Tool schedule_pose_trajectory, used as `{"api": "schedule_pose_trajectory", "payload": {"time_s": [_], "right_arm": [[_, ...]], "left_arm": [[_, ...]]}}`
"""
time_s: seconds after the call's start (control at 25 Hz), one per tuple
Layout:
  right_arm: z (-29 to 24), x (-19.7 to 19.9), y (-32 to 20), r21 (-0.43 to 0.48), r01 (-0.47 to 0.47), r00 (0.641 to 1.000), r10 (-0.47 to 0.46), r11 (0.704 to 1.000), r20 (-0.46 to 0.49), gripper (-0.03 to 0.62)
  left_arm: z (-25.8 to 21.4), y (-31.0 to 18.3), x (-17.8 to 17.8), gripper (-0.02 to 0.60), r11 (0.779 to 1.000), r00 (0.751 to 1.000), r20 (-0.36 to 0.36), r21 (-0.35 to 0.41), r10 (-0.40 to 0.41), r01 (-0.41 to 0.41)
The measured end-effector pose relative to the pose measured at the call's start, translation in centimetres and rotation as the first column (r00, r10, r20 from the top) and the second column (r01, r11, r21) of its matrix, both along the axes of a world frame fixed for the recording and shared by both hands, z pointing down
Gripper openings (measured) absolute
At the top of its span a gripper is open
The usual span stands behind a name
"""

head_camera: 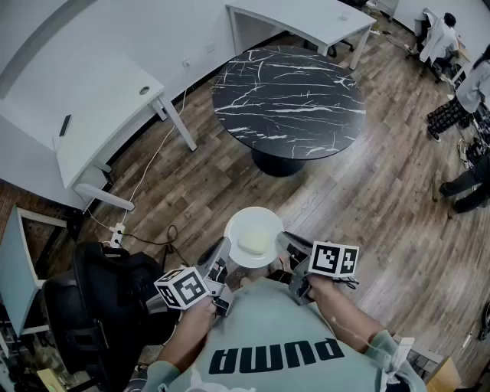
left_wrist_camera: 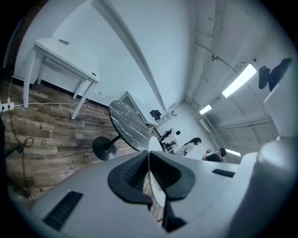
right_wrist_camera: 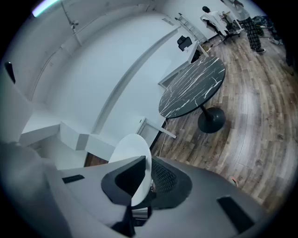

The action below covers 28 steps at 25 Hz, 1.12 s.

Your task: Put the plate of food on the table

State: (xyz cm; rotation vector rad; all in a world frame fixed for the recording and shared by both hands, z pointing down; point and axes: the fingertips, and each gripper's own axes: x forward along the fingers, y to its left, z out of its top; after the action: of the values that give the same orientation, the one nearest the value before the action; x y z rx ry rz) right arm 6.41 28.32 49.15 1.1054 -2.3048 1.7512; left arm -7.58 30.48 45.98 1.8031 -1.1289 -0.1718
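A white plate (head_camera: 253, 236) with a pale lump of food (head_camera: 255, 243) is held level in front of the person's chest, above the wooden floor. My left gripper (head_camera: 223, 264) is shut on the plate's left rim, and the plate (left_wrist_camera: 155, 179) shows edge-on between its dark pads. My right gripper (head_camera: 285, 246) is shut on the right rim, where the plate (right_wrist_camera: 133, 160) stands between the pads. The round black marble table (head_camera: 288, 101) stands ahead with a bare top; it is also seen as the table (left_wrist_camera: 128, 126) and the table (right_wrist_camera: 192, 93).
A white desk (head_camera: 92, 115) stands at the left and another white desk (head_camera: 314, 17) at the back. A black chair (head_camera: 99, 295) is close at the lower left. People (head_camera: 459, 92) stand at the far right. A power strip (head_camera: 116, 233) and cables lie on the floor.
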Motion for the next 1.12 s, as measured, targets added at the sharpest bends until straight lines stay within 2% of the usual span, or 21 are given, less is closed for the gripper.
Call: {"api": "schedule_pose_trajectory", "payload": {"time_s": [1.12], "right_arm": [[0.3,1.9,-7.5,0.01,0.151,0.985,-0.152,0.988,0.081,0.043]], "left_arm": [[-0.3,-5.0,2.5,0.021,0.988,0.986,0.064,-0.003,-0.157,0.157]]}}
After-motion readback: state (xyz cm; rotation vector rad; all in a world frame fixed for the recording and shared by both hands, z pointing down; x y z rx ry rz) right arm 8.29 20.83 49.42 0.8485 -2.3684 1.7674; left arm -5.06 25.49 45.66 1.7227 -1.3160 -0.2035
